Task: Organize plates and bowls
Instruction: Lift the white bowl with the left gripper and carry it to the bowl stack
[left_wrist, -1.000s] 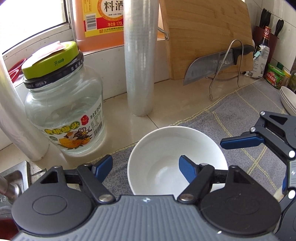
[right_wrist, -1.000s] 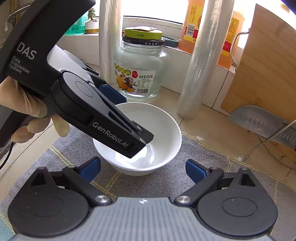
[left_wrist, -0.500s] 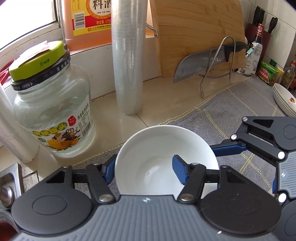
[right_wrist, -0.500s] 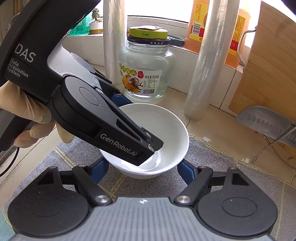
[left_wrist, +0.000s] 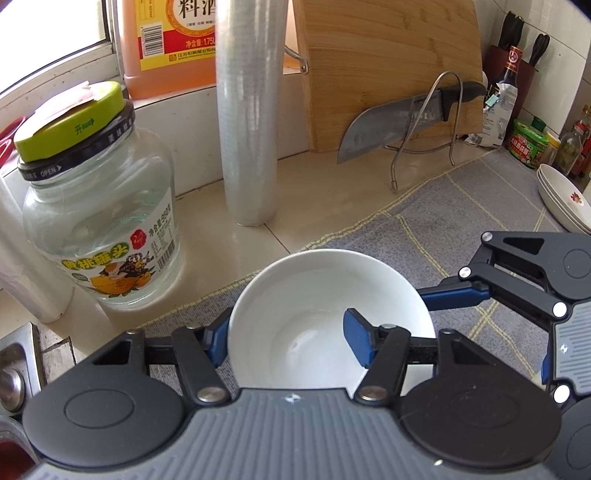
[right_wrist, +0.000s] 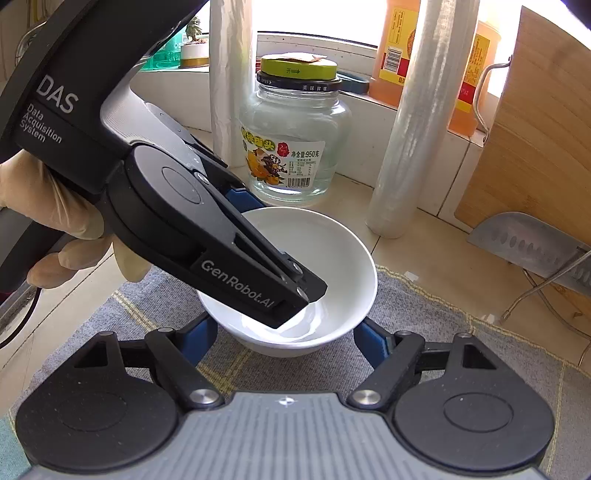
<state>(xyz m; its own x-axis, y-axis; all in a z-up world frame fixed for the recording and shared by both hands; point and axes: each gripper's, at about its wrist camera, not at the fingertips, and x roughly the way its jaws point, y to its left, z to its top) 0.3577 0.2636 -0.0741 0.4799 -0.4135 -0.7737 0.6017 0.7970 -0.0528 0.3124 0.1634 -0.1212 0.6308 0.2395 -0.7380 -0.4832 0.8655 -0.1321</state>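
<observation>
Left wrist view: I look steeply down along my left gripper (left_wrist: 288, 341), very close over the white bowl (left_wrist: 314, 295), facing the bamboo cutting board (left_wrist: 388, 66) and the window ledge.
Right wrist view: I look down along my right gripper (right_wrist: 284, 339) from the bowl's other side, equally close, facing the window.
Shared: both views take in the bowl, glass jar (right_wrist: 295, 147), film roll (left_wrist: 251, 122), knife (left_wrist: 399, 122) and grey mat (right_wrist: 424, 306).

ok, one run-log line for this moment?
left tool: shut on white bowl rim | right tool: shut across bowl's outside | bowl: on grey mat
</observation>
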